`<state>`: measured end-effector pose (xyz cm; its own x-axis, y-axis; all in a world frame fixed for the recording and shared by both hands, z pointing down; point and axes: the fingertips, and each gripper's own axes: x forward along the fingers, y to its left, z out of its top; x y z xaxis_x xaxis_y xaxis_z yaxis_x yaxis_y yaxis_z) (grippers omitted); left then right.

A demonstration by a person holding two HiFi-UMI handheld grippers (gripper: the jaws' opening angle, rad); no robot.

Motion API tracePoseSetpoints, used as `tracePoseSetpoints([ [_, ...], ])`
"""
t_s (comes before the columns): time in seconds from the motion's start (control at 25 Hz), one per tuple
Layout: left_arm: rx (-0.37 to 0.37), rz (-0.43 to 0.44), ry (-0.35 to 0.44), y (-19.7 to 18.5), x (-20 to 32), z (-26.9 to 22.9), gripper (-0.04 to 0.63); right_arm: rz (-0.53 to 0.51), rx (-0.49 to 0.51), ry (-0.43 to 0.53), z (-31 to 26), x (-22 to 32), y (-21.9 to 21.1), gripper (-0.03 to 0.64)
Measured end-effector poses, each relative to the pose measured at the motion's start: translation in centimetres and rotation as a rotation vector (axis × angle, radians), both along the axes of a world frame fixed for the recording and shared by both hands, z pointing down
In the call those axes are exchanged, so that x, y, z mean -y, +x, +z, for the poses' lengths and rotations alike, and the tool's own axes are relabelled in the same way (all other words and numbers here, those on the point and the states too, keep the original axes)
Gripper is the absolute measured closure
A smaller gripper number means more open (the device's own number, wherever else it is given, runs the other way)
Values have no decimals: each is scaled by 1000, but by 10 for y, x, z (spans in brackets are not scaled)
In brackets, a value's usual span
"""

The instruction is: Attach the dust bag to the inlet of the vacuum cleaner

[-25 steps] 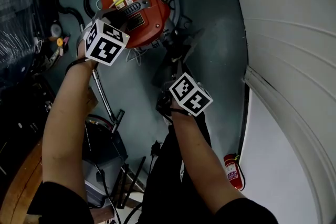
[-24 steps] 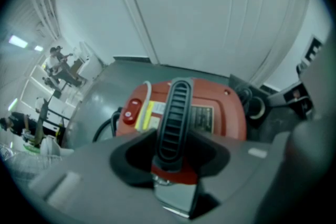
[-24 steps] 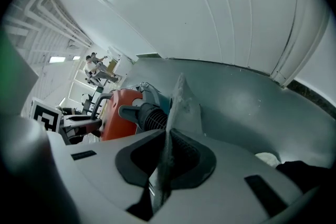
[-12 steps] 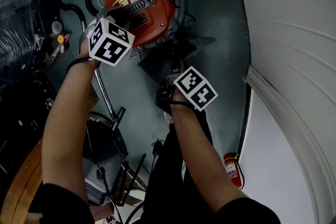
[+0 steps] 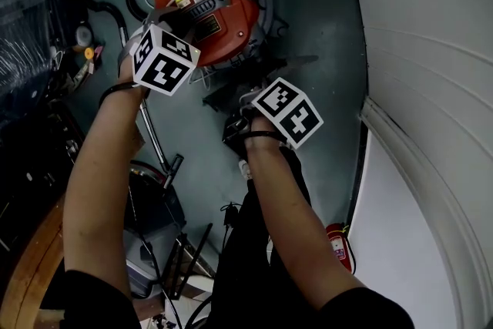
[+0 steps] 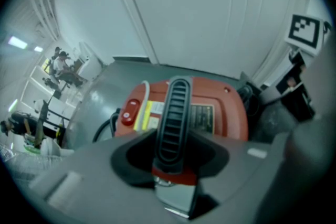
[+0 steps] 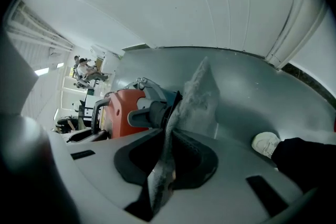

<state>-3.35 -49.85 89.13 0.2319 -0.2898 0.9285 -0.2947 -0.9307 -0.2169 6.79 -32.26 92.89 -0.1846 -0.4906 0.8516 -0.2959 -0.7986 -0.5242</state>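
**While the left tool pins the vacuum, the bag waits just off the inlet**

Head view: the red vacuum cleaner point(image 5: 223, 4) stands on the floor point(image 5: 323, 27) at the top of the frame. The left tool point(image 5: 176, 25) reaches onto its top. The right tool point(image 5: 245, 95) sits lower and to the right, with the dark dust bag point(image 5: 225, 92) spread between it and the machine's near side. The right tool is the nearer one to that side.

Left gripper view: the jaws have just been closing. The black ribbed handle point(image 6: 173, 113) runs straight away between them, and they are clamped on its near end.

Right gripper view: the jaws are pinched on a fold of the grey bag point(image 7: 202, 94), whose long axis rises away from the tool. The inlet point(image 7: 143, 114), a short grey tube, juts from the machine's side and lies crosswise, its mouth facing the bag from the left. The bag's dark edge is just beside that mouth, but whether they touch cannot be told. As I judge it, the coming move is a push leftward along the tube's axis.
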Motion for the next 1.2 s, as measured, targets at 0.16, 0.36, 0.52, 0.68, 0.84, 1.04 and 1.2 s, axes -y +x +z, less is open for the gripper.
tracePoseSetpoints([
  [0.16,-3,-4,1,0,0,0,449,-47,-8,22,3,7,-5,578],
  [0.36,-8,-8,3,0,0,-1,449,-147,-77,47,7,9,-8,583],
  [0.52,-12,-10,10,0,0,-2,451,-136,-38,60,4,18,-11,579],
  [0.68,-27,-25,23,1,0,-3,451,-65,-4,41,3,31,-9,565],
  [0.84,-35,-43,26,2,-3,-4,451,-77,-51,42,3,31,-2,557],
  [1.04,-24,-62,31,5,-7,-1,451,-95,-112,40,-6,26,9,519],
  [1.2,-37,-79,35,5,-6,-1,446,-151,-185,117,-30,10,10,550],
])
